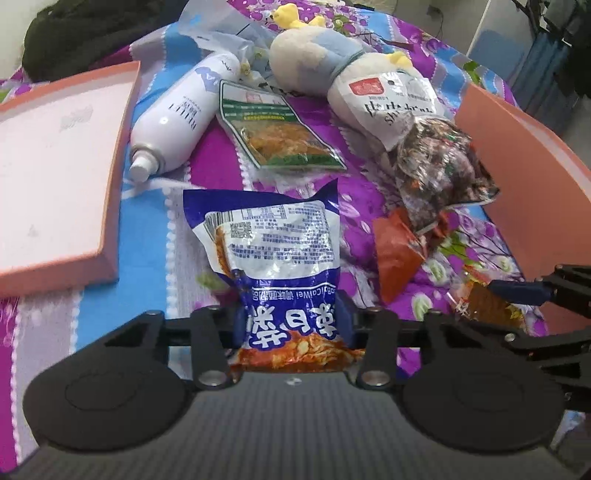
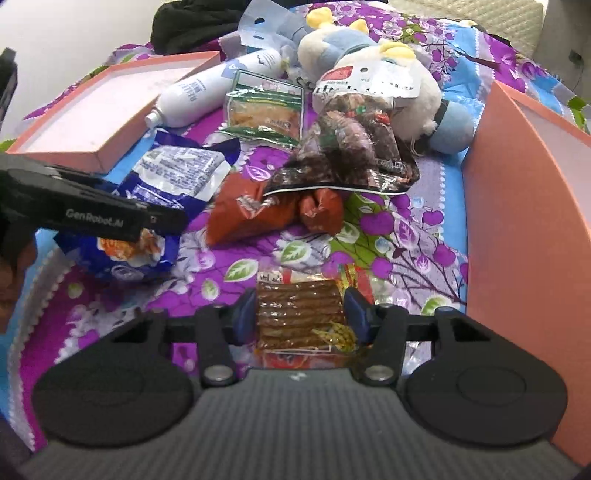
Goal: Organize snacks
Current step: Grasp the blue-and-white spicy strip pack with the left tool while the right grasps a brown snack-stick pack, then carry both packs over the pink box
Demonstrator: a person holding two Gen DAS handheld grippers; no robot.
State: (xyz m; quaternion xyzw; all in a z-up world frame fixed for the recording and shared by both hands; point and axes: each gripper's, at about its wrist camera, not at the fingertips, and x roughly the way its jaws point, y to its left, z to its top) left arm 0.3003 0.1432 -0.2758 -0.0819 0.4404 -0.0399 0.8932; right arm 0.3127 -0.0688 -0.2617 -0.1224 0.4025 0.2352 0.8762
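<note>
- Left gripper [image 1: 291, 325] closed on the lower end of a blue-and-white snack packet [image 1: 271, 251], blue pads pressed against both sides; packet stretched out ahead over a purple floral bedspread [image 1: 229, 173].
- Right gripper [image 2: 301, 317] closed around a clear packet of brown snack sticks [image 2: 299, 314], one pad at each side; packet low over the bedspread, just left of an upright salmon-pink box wall [image 2: 524, 229].
- Seen from the right wrist: left gripper [image 2: 110, 218] entering from the left edge, clamped on the crumpled blue-and-white packet.
- Between the two held packets, on the bedspread: a reddish-orange packet [image 2: 255, 210], partly tucked under a clear bag of dark mixed snacks [image 2: 351, 155].
- Further back: a green-edged packet of yellowish food [image 1: 277, 129], lying flat.
- Beside it on the left: a white spray bottle [image 1: 177, 118] on its side, cap towards the camera.
- Left of the bottle: a shallow pink box lid [image 1: 55, 177], open side up.
- Behind the snacks: a white-and-blue plush toy [image 1: 332, 55] lying on its side, top of the dark snack bag resting against it.
- At the far end of the bed: a dark heap of cloth [image 1: 92, 26].
</note>
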